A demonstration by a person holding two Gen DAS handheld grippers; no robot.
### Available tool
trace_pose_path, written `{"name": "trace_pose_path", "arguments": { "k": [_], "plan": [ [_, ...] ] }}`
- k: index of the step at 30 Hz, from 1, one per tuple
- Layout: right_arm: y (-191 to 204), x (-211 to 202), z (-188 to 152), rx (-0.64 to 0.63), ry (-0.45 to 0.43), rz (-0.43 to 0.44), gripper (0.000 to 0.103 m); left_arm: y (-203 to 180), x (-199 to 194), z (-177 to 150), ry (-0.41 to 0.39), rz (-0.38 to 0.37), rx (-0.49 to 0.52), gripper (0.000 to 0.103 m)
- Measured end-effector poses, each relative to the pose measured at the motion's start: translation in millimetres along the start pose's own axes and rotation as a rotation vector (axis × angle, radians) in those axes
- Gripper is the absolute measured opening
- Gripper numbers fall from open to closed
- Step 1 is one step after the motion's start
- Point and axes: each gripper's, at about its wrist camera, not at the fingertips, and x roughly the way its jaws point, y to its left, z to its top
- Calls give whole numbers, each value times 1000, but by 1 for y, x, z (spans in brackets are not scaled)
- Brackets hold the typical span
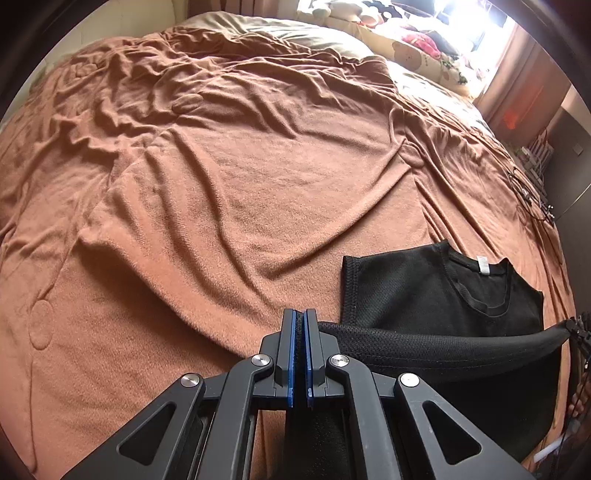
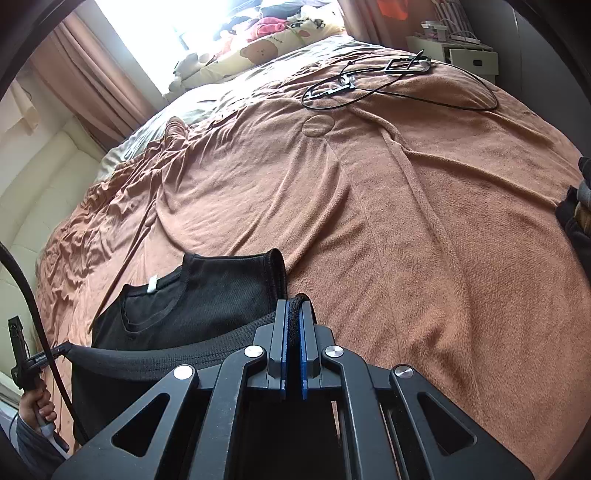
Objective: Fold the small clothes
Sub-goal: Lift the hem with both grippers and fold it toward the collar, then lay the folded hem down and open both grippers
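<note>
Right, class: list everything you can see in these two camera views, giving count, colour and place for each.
Shirt: one, black, on the blanket, its near edge lifted between both grippers.
Blanket: one, brown, covering the bed.
Cable: one, black, looped at the blanket's far side.
Pillow: one, cream with bear print, by the window.
Curtain: one, pinkish brown, beside the window.
Left gripper: black, blue pads, shut on the shirt.
Right gripper: same colours, shut on the shirt.

Brown blanket (image 1: 229, 192) covers bed; bright window (image 2: 207, 22) behind curtains (image 2: 92, 74).
</note>
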Motion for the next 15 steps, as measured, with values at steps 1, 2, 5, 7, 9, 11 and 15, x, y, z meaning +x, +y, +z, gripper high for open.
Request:
{"name": "trace_pose_path", "arguments": {
  "k": [1, 2, 5, 7, 9, 11, 15],
  "plan": [
    [0, 5, 3, 0, 3, -5, 2, 0, 4, 3, 5, 2, -2, 4],
    [0, 9, 5, -1, 6, -10, 2, 1, 8, 5, 8, 3, -5, 4],
    [-1, 22, 9, -1, 18, -29, 2, -1, 19, 11, 15, 7, -1, 4],
    [-1, 31, 12, 0, 27, -39, 2, -2, 24, 15, 17, 14, 4, 4],
    [-1, 38, 17, 2, 32, -41, 2, -3, 29, 19, 19, 22, 9, 4],
    [-2, 44, 21, 9, 30, -48, 2, -4, 35, 23, 22, 33, 14, 4],
    [-2, 53, 27, 28, 38, -61, 10, -3, 45, 30, 42, 42, -12, 6]
  ]
}}
